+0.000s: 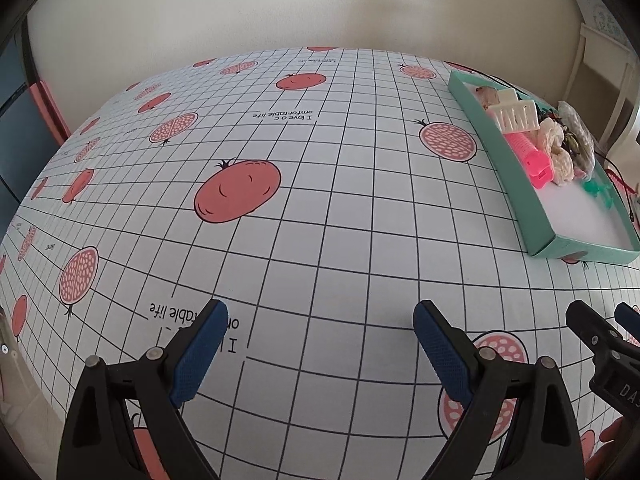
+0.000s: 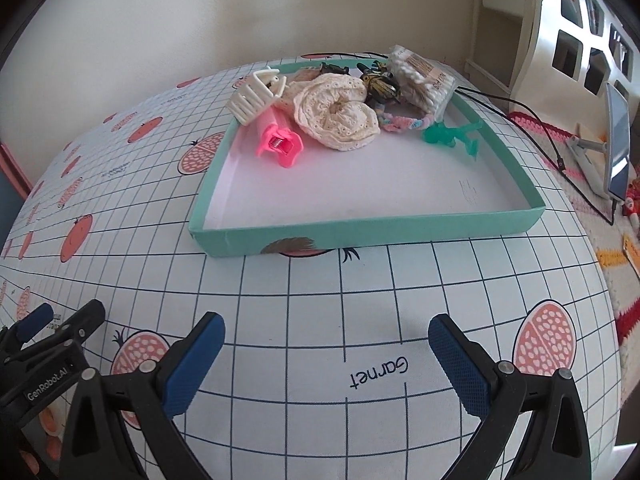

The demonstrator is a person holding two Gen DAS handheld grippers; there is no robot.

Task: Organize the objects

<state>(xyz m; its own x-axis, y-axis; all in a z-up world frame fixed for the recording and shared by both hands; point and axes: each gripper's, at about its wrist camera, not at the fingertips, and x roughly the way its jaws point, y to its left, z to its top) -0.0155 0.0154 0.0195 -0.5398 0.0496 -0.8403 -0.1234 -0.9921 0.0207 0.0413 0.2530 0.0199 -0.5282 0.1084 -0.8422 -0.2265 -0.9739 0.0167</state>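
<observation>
1. All items sit piled at the far end of the tray (image 2: 360, 232) on the table (image 2: 360, 292).
2. Nothing loose left; looks done.
3. Left hand-held gripper (image 1: 320, 352) and right hand-held gripper (image 2: 326, 364): jaws apart, empty.

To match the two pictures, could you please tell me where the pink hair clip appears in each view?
Left wrist view: pink hair clip at far right, inside the teal tray.
Right wrist view: upper centre-left, in the tray's far-left part.
Shared landmark: the white claw clip just behind it.
</observation>
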